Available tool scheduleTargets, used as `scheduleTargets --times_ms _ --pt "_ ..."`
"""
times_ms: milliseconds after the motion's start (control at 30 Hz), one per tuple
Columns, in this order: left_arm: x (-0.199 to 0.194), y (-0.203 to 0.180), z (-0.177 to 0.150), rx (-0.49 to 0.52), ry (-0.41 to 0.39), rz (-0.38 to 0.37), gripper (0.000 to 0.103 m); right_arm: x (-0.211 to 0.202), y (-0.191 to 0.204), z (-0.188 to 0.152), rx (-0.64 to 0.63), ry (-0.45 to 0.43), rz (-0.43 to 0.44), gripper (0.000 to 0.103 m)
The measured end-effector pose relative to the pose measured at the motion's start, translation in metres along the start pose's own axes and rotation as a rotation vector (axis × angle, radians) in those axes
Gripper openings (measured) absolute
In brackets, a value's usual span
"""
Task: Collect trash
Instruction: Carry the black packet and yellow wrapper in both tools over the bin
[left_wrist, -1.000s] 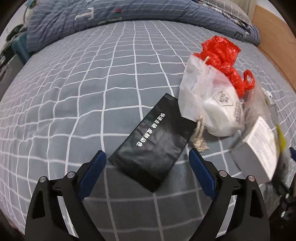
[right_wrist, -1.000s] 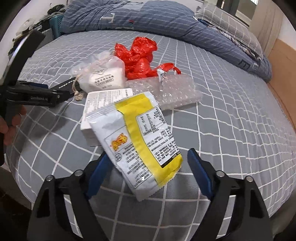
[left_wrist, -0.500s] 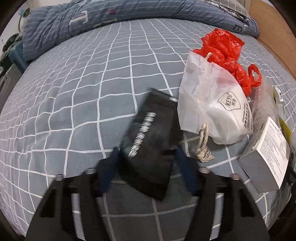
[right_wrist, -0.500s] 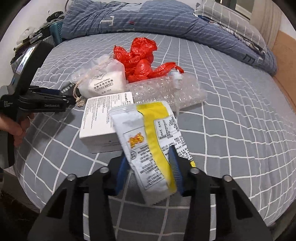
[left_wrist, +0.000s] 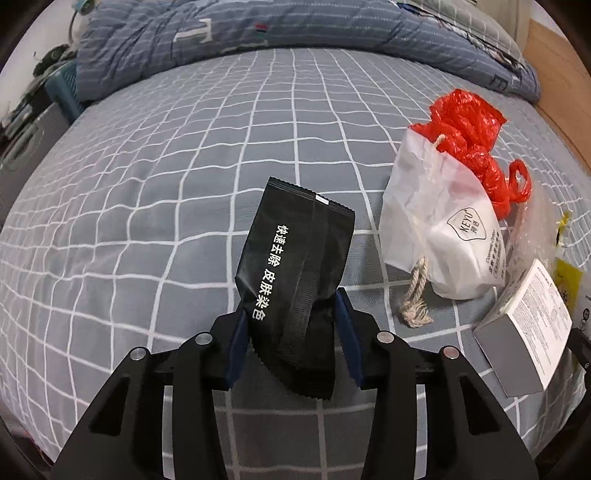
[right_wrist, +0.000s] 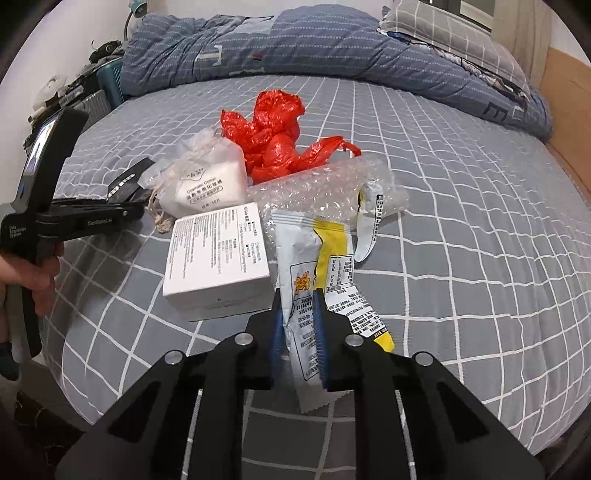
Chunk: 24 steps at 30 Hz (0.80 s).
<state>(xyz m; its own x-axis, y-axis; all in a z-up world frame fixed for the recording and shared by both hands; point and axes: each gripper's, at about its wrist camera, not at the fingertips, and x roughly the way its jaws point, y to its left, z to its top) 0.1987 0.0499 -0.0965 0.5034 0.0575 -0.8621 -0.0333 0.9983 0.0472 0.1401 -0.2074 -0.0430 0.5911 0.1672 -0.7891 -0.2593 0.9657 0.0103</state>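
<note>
Trash is lying on the grey checked bed (left_wrist: 184, 206), a blue quilt (left_wrist: 295, 33) bunching behind. We are clamping the left gripper (left_wrist: 291, 325) on a black sachet (left_wrist: 295, 266), lifting it beside the white pouch (left_wrist: 443, 229). In the right view, our right gripper (right_wrist: 299, 317) is pinching a yellow-and-white wrapper (right_wrist: 317, 266) beside the white box (right_wrist: 218, 254).

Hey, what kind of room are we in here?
Most likely a bedroom: the trash lies on a bed with a grey checked sheet, a rumpled blue duvet is bunched at the far side, and a checked pillow sits beyond it.
</note>
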Motion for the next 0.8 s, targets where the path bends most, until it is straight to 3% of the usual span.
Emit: scheduleTargets --times_ms 800 --pt "-0.067 -0.003 -0.042 -0.037 -0.055 -0.04 0.043 -0.045 0.0 -0.007 0.022 -0.045 -0.004 0.007"
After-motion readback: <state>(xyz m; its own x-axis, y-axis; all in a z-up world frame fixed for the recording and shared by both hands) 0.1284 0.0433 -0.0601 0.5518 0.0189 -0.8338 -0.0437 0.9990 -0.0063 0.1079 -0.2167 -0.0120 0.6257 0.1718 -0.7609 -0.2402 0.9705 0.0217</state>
